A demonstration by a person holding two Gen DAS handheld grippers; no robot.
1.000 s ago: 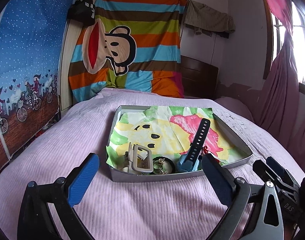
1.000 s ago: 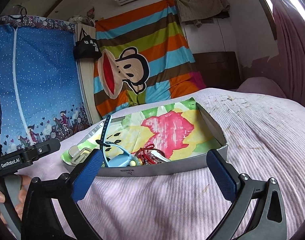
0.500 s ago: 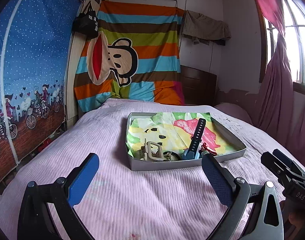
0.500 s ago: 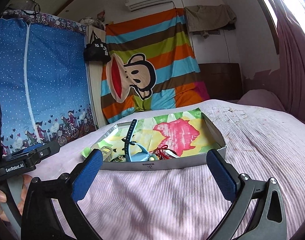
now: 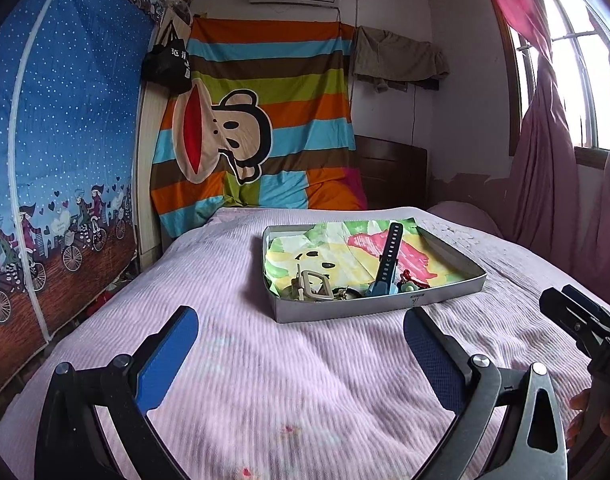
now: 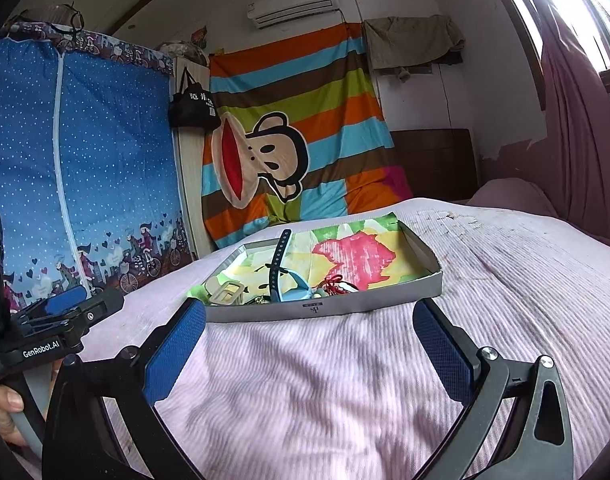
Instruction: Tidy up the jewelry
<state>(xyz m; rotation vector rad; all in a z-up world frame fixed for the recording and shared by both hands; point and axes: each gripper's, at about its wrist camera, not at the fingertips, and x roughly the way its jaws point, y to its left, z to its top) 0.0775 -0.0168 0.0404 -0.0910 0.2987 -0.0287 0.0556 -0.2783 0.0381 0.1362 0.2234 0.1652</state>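
Only the right view shows fingers (image 6: 3,404) gripping the left tool (image 5: 301,340); both tools gape empty short of the tray (image 5: 369,309).

"GenRobot.AI" is printed in white on the left gripper (image 6: 61,304), while white characters on the black bag (image 6: 195,106) and a mark on the tray (image 6: 317,309) are too small to be read.
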